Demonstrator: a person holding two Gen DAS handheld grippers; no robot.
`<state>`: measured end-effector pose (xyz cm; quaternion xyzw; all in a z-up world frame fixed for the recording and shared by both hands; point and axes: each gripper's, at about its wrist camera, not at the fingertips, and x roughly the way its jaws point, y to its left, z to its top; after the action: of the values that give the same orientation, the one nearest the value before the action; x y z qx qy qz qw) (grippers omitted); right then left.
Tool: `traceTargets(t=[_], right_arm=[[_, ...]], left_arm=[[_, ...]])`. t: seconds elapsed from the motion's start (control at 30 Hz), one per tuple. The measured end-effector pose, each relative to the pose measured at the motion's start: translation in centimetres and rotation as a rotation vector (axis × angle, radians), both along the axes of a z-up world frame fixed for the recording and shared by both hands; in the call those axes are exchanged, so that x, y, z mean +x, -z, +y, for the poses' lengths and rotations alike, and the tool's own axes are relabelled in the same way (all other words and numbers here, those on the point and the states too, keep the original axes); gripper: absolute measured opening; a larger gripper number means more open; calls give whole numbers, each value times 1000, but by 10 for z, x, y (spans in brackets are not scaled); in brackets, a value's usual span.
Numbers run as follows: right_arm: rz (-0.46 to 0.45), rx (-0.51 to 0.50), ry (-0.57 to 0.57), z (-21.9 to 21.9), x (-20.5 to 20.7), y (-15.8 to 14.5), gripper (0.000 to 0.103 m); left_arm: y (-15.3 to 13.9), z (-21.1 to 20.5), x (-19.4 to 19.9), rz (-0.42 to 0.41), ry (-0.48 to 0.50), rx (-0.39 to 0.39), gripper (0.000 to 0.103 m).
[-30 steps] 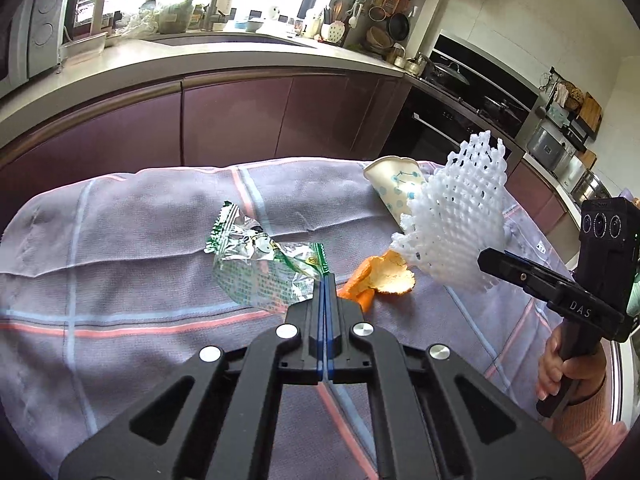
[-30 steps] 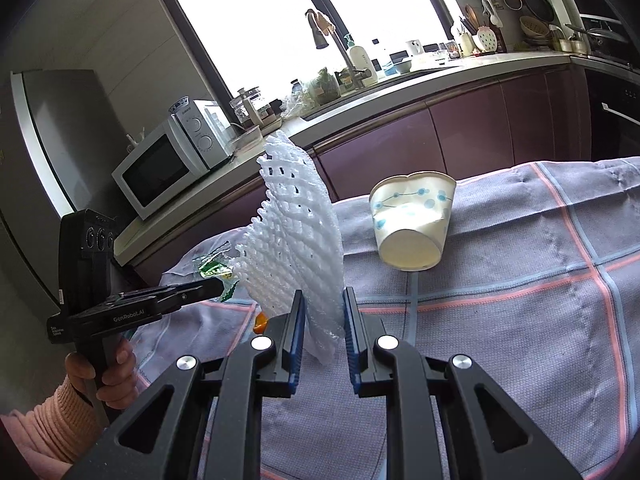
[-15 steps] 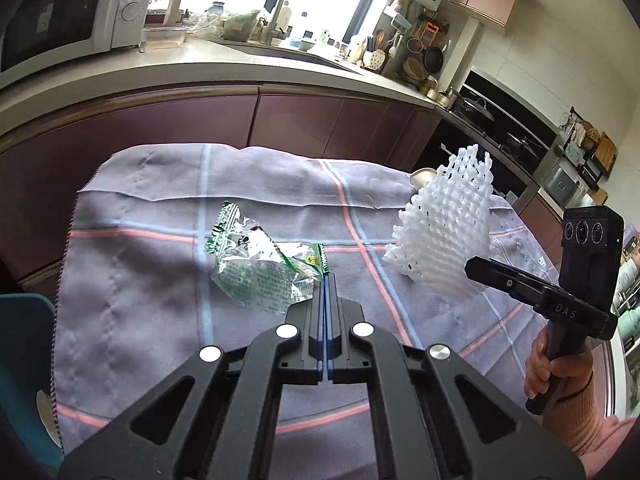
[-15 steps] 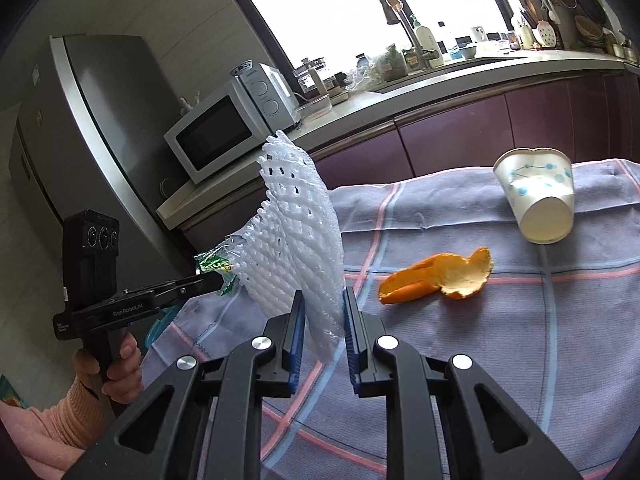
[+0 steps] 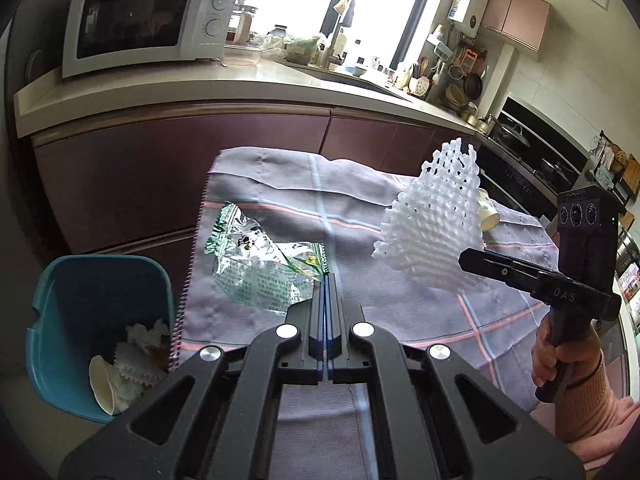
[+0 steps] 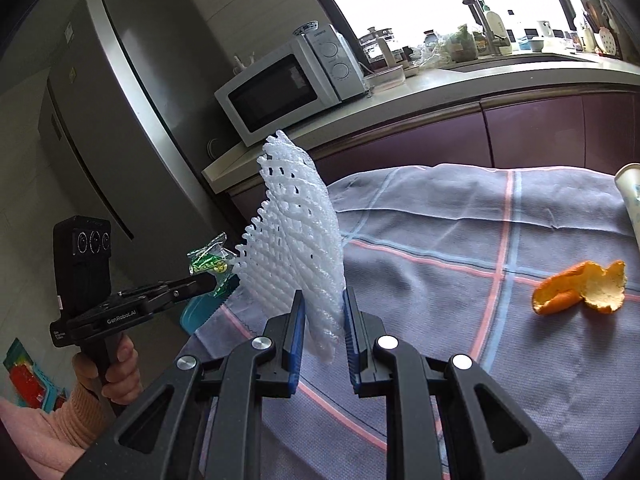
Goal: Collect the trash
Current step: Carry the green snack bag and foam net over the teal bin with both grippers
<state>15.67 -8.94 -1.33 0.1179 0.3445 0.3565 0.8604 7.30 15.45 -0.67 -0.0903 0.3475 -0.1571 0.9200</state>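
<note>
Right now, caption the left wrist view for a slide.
Left gripper carries a plastic wrapper toward the blue bin.

The right gripper (image 6: 323,312) is pinching the lower end of a white foam fruit net (image 6: 298,248), which is standing up between its blue pads (image 6: 297,332). At the left, the left gripper (image 6: 208,280) is clamping a clear wrapper with green print (image 6: 206,260), and a hand (image 6: 110,368) in a pink sleeve (image 6: 48,428) is gripping its handle. An orange peel (image 6: 580,288) is lying on the grey checked cloth (image 6: 460,248) at the right, near a paper cup (image 6: 632,200) showing at the edge. A blue bin (image 6: 198,312) is peeking out beyond the cloth's left edge. A microwave (image 6: 288,88) is sitting on the far counter (image 6: 440,88), beside a steel fridge (image 6: 120,120).
</note>
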Motion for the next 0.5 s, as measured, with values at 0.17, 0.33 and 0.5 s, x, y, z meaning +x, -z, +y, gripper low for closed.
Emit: traceTargets(t=[0.17, 0.33, 0.5], right_arm=[[7, -15, -73, 40, 8, -4, 17], [13, -38, -142, 85, 16, -6, 17], [16, -69, -210, 131, 22, -7, 17]], left_arm=[[-3, 36, -15, -12, -70, 7, 1], [0, 75, -24, 1, -147, 16, 1], [10, 109, -28, 26, -210, 13, 1]])
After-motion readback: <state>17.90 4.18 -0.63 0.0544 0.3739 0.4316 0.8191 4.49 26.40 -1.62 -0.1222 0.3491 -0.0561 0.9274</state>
